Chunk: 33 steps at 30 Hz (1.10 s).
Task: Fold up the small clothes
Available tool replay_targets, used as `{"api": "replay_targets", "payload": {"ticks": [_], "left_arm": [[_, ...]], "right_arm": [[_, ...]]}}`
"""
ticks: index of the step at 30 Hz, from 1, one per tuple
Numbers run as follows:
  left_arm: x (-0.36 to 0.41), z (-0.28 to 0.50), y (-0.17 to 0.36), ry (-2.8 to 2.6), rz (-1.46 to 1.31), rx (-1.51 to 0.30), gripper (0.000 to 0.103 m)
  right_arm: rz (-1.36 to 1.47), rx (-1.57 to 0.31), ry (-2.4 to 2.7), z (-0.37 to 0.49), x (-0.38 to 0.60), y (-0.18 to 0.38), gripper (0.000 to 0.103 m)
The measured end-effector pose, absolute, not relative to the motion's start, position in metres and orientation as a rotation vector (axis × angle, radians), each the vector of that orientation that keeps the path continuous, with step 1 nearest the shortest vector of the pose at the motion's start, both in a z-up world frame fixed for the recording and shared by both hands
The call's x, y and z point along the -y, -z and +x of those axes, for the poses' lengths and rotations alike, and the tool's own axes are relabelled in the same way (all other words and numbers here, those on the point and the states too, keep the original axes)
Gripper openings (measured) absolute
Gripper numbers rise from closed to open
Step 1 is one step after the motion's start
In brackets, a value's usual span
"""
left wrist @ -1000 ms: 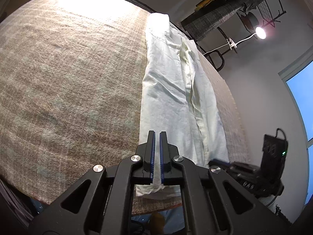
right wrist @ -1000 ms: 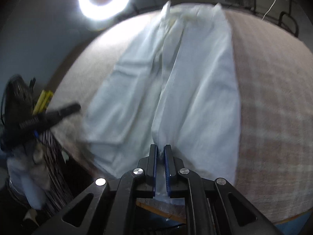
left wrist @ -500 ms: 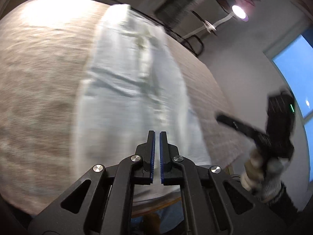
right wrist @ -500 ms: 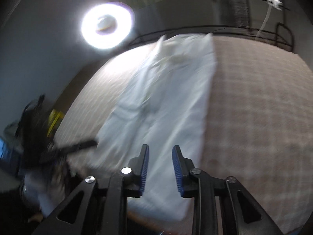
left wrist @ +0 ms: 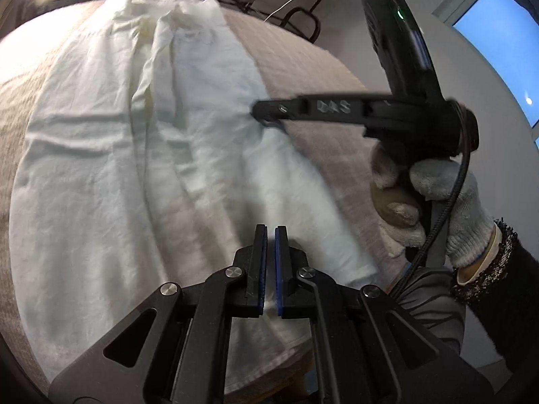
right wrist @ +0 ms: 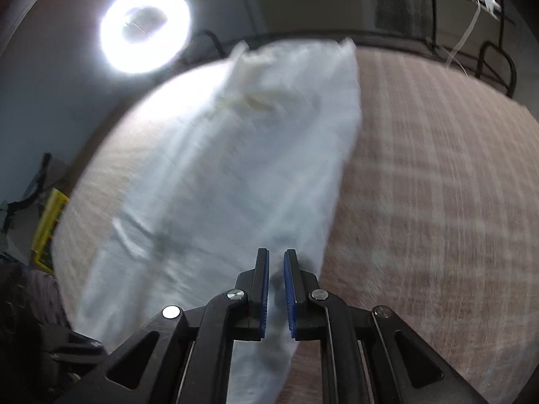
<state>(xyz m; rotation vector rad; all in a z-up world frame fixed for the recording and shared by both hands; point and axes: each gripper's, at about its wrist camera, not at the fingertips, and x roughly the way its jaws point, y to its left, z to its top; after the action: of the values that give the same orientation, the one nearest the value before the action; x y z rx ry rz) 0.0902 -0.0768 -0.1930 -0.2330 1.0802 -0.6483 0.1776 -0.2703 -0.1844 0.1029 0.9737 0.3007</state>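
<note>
White trousers (left wrist: 111,155) lie lengthwise on the plaid cloth-covered table (left wrist: 303,77), waistband at the far end. My left gripper (left wrist: 270,232) is nearly shut over the near hem of one leg; cloth shows between the pads. In the left wrist view my right gripper (left wrist: 266,114) reaches from the right, tips at the right edge of the trousers about mid-length. In the right wrist view the trousers (right wrist: 235,155) are blurred, and my right gripper (right wrist: 276,256) has a narrow gap between its jaws, over the trousers' right edge.
A ring light (right wrist: 145,28) glares at the far left. A black metal rack (left wrist: 296,17) stands behind the table. A gloved hand (left wrist: 438,208) holds the right gripper. A window (left wrist: 498,50) is at the right. A yellow object (right wrist: 47,229) is off the table's left.
The right gripper let go of the hem, opened, then narrowed again while moving forward along the trousers' right edge. The left gripper swung right, still pinching the hem.
</note>
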Motion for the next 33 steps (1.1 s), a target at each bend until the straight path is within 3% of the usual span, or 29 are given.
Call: {"api": "replay_targets", "payload": {"ticks": [4, 13, 21, 27, 28, 29, 31, 33], "left_arm": [[0.065, 0.084, 0.201, 0.655, -0.269, -1.088, 0.000], [0.023, 0.059, 0.179, 0.618, -0.296, -1.059, 0.000], [-0.064, 0.056, 0.166, 0.388, -0.381, -0.997, 0.000], [-0.085, 0.066, 0.179, 0.342, -0.426, -1.043, 0.001], [-0.084, 0.068, 0.181, 0.342, -0.414, -1.056, 0.009], [-0.081, 0.070, 0.184, 0.344, -0.409, -1.073, 0.023], [-0.075, 0.071, 0.188, 0.359, -0.407, -1.090, 0.037], [-0.074, 0.068, 0.190, 0.373, -0.397, -1.107, 0.037]], "right_arm": [[0.163, -0.982, -0.330, 0.154, 0.279, 0.188, 0.007], [0.013, -1.061, -0.350, 0.075, 0.251, 0.188, 0.012], [-0.090, -1.150, -0.398, 0.032, 0.227, 0.188, 0.017], [0.038, -1.087, -0.395, 0.024, 0.249, 0.172, 0.033], [0.052, -1.074, -0.380, 0.023, 0.254, 0.169, 0.036], [0.062, -1.058, -0.352, 0.026, 0.261, 0.167, 0.045], [0.083, -1.044, -0.291, 0.028, 0.274, 0.163, 0.060], [0.123, -1.043, -0.265, 0.031, 0.290, 0.163, 0.061]]}}
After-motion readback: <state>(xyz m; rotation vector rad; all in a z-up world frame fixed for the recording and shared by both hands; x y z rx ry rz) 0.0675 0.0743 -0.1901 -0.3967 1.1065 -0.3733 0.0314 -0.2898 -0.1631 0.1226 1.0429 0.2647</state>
